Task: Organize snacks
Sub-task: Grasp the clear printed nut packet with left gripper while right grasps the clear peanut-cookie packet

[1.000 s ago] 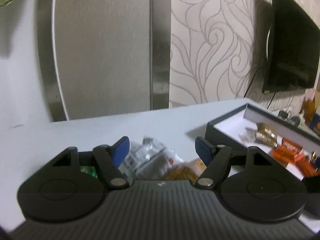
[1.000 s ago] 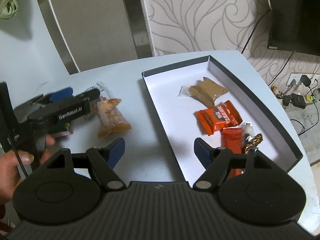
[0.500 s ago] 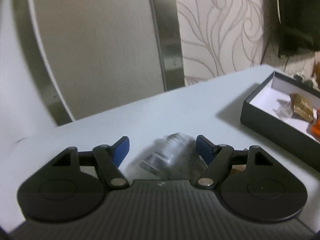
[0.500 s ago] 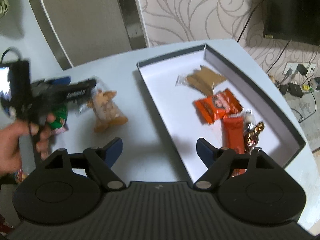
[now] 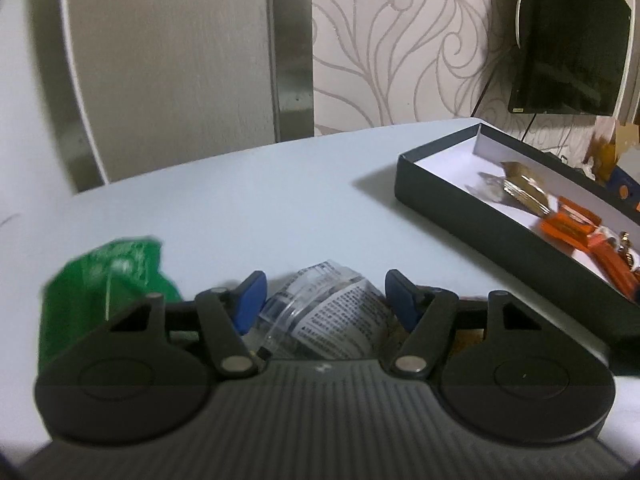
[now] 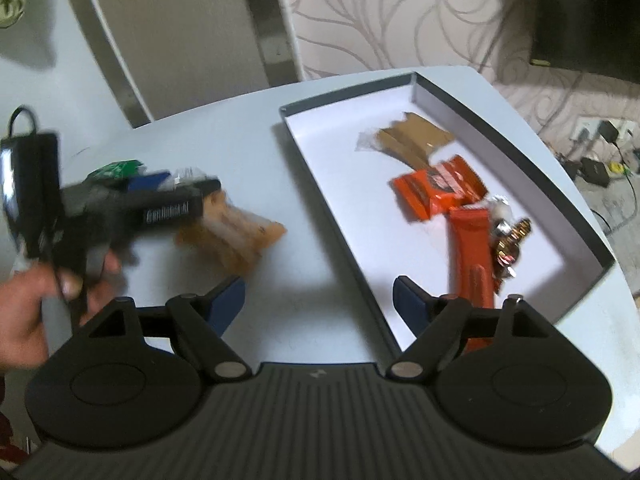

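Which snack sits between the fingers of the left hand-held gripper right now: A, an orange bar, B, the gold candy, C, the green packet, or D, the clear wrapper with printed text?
D: in the left wrist view the clear wrapper lies between the closing jaws of the left hand-held gripper, the green packet lies off to their left, and the orange bars are in the box.
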Available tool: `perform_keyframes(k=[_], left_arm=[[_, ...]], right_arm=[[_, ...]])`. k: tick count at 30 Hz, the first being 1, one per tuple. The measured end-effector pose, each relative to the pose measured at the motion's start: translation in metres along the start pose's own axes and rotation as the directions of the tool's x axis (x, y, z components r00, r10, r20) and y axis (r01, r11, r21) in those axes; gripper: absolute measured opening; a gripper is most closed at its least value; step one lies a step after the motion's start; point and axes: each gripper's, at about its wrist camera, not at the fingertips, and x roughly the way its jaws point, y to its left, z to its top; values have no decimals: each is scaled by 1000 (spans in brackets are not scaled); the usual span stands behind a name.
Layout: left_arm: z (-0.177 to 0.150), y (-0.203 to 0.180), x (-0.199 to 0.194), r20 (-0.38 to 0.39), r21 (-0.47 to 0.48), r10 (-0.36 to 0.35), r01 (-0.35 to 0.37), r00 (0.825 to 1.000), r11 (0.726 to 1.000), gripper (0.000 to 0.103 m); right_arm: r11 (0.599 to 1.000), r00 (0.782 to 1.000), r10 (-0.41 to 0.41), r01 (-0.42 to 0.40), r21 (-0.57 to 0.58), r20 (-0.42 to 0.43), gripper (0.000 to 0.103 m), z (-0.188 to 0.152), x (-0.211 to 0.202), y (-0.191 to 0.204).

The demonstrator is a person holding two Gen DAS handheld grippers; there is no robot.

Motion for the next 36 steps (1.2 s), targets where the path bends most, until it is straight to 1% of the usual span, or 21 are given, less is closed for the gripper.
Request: perform_keyframes(k=[2,4,5,6,7,9,12,14,15,16,18,20,21,23,25,27,30,33,36], left_arm=[[-1,2,-7,8,-31,15,-15,1000,999,68],[0,8,-10,-2,-59,16,-16,1000,998,68],[0,12,-12,2,-71,20,-20,1000,997,69],[-1,15,-13,4,-73,29,-28,1000,997,73],[-2,18,-15,8,-71,38,-37,999,997,75],[-4,21,-16,6,-75,41,-41,999,996,76],[-7,23,-19,-3,-77,39,-39,999,996,77],[-7,23,-20,-4,-75,40,-40,999,996,77],[-7,23,-20,-5,-71,41,-41,999,997,77],[-7,23,-21,-5,-68,41,-42,999,997,76],[-7,24,-21,-5,-62,37,-37,999,997,77],[-7,25,-21,-2,-55,32,-32,999,998,77],[-7,24,-21,-3,-52,31,-31,1000,998,77],[-7,23,-20,-5,-50,28,-28,1000,998,76],[-8,21,-19,-12,-46,22,-23,1000,999,76],[-9,16,-18,-15,-36,23,-23,1000,999,80],[-11,6,-14,-22,5,34,-34,999,999,84],[-13,-2,-9,-21,53,41,-40,999,998,85],[-16,-5,-9,-22,75,45,-43,999,996,85]], right_arm=[[999,1000,28,-28,-45,3,85,4,4,7],[991,999,47,-46,-128,12,85,8,9,17],[983,998,70,-67,-169,8,85,10,10,22],[975,997,80,-76,-209,9,85,13,12,28],[963,996,87,-79,-256,20,85,15,11,35],[925,992,124,-104,-365,32,85,18,11,49],[851,990,144,-124,-511,-1,85,20,23,66],[817,988,151,-142,-560,-29,84,23,36,72],[811,988,148,-145,-567,-41,84,26,43,74],[809,987,148,-154,-568,-57,84,29,50,75],[815,983,155,-181,-550,-95,74,37,64,74],[831,978,148,-203,-518,-147,58,41,78,68],[834,979,142,-198,-515,-147,57,42,81,65],[855,977,146,-204,-477,-156,52,46,81,59],[873,981,119,-176,-455,-151,51,43,78,56],[893,984,98,-152,-423,-145,51,36,71,51],[923,989,67,-111,-368,-132,51,21,55,44],[934,992,38,-77,-348,-118,51,3,44,41],[936,995,11,-46,-350,-102,51,-10,38,45]])
